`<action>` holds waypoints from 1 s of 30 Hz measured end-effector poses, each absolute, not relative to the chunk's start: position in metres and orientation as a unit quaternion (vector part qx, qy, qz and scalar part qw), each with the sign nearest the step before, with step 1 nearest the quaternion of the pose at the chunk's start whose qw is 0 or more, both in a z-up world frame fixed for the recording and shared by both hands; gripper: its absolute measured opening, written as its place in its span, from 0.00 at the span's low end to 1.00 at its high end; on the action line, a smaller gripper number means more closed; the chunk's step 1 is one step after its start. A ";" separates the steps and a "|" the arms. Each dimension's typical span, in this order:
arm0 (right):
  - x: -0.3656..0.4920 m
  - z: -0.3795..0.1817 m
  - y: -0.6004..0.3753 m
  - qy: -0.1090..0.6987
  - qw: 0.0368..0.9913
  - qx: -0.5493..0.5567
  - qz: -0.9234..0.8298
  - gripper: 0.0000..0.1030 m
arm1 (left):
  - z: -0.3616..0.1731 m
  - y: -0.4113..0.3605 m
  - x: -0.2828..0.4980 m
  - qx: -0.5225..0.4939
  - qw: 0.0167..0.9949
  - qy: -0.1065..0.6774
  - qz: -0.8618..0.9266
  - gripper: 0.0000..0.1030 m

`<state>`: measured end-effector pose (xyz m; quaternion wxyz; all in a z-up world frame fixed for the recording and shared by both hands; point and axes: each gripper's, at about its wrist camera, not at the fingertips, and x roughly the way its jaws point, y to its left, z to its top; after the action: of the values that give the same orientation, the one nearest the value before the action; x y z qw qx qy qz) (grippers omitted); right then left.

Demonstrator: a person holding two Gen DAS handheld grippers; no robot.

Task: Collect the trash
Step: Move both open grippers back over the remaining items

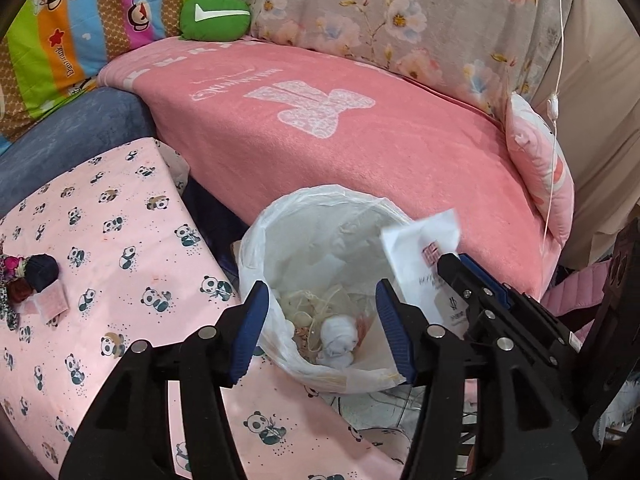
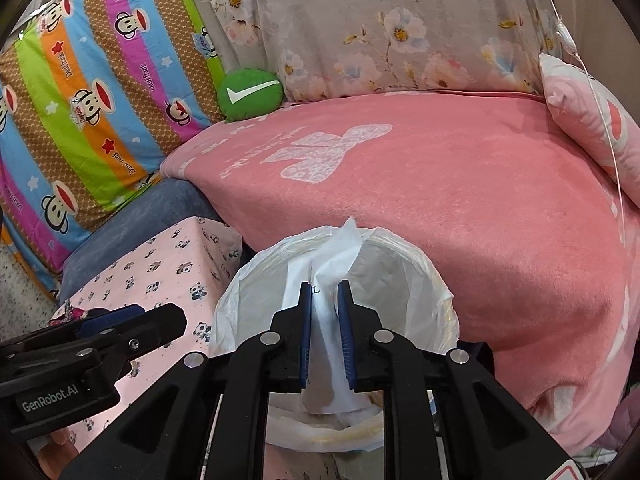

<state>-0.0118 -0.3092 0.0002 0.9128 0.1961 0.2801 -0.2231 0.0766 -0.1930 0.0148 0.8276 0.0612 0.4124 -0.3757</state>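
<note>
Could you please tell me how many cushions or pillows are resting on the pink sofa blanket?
2: a round green cushion with a white tick at the blanket's back left corner, and a pink pillow propped at its right end. Others may lie out of view.

pink blanket (image 1: 360, 152) | green cushion (image 1: 215, 16) | panda cloth (image 1: 120, 240)

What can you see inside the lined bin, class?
Inside the lined bin: a white wad, pale stringy scraps and crumbs. The left gripper and the bag's folds hide the rest of the bottom.
</note>
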 end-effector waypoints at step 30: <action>0.014 0.004 -0.245 0.300 0.923 0.170 -0.169 0.39 | 0.003 -0.091 0.106 0.019 0.865 0.419 -0.274 0.56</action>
<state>0.0140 -0.2448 0.0045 0.9234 0.1698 0.2999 -0.1690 0.1062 -0.0907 0.0030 0.8652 0.0187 0.4194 -0.2743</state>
